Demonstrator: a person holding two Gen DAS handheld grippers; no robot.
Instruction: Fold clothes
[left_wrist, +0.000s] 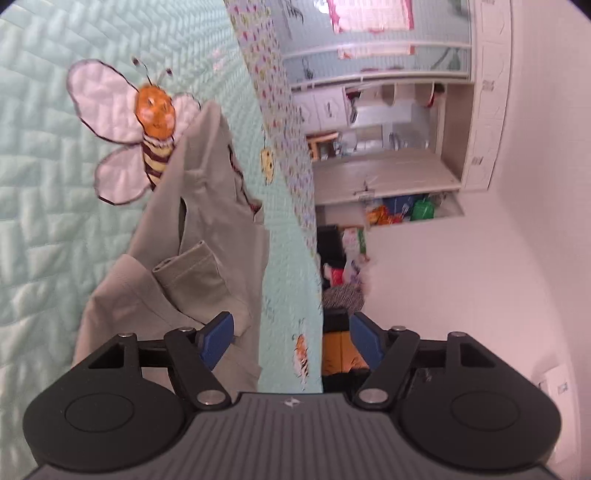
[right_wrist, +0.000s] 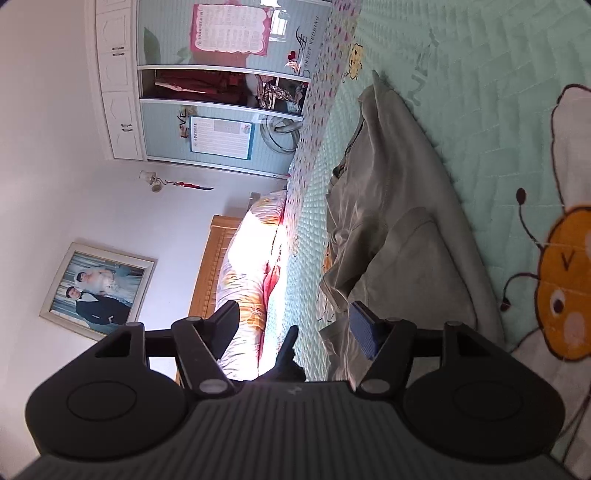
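Grey-green garment (left_wrist: 192, 236) lies crumpled on mint quilted bed cover (left_wrist: 55, 221), its far end touching bee print (left_wrist: 147, 122). Left tongs (left_wrist: 291, 338) open, nothing between jaws, one blue pad (left_wrist: 216, 341) over garment's near edge. Right tongs (right_wrist: 295, 328) open, empty, near garment (right_wrist: 399, 236). Both views rolled sideways.

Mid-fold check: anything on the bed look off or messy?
The grey garment lies bunched and creased on the green quilt, one cuffed end flopped over the rest, not flat. Nothing looks spilled or torn.
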